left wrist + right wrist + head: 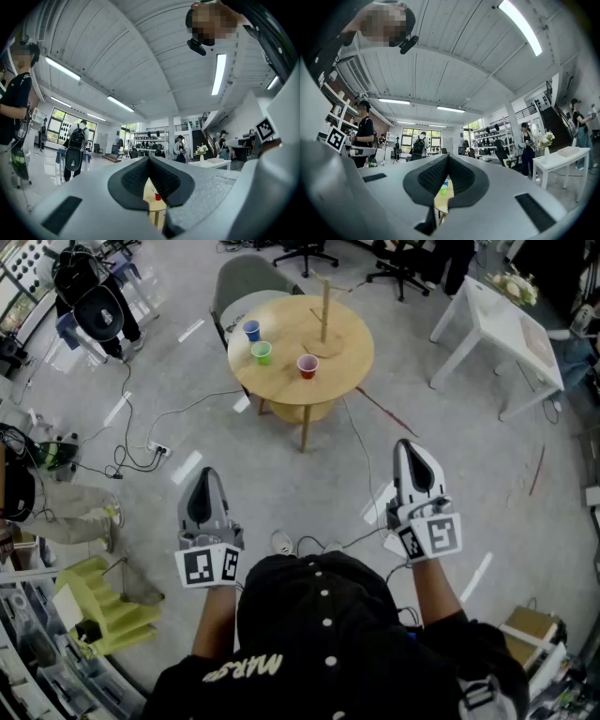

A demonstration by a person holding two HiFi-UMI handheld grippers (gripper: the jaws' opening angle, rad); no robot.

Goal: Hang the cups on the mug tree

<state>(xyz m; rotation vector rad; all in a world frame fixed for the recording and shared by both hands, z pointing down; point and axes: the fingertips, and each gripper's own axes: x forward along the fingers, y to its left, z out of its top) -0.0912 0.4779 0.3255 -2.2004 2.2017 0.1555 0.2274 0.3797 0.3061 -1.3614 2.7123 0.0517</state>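
Black cap [319,601] nearest, then left gripper [204,474] and right gripper [410,448], both closed and empty, well short of the round table [347,357].
Only the head view shows the mug tree [325,310] with blue cup [251,330], green cup [262,352] and red cup [307,366] standing beside it. The left gripper view catches just the red cup below its touching jaws, the right gripper view the green and blue.

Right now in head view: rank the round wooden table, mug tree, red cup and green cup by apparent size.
1. round wooden table
2. mug tree
3. red cup and green cup: they look alike in size, so I won't rank them.
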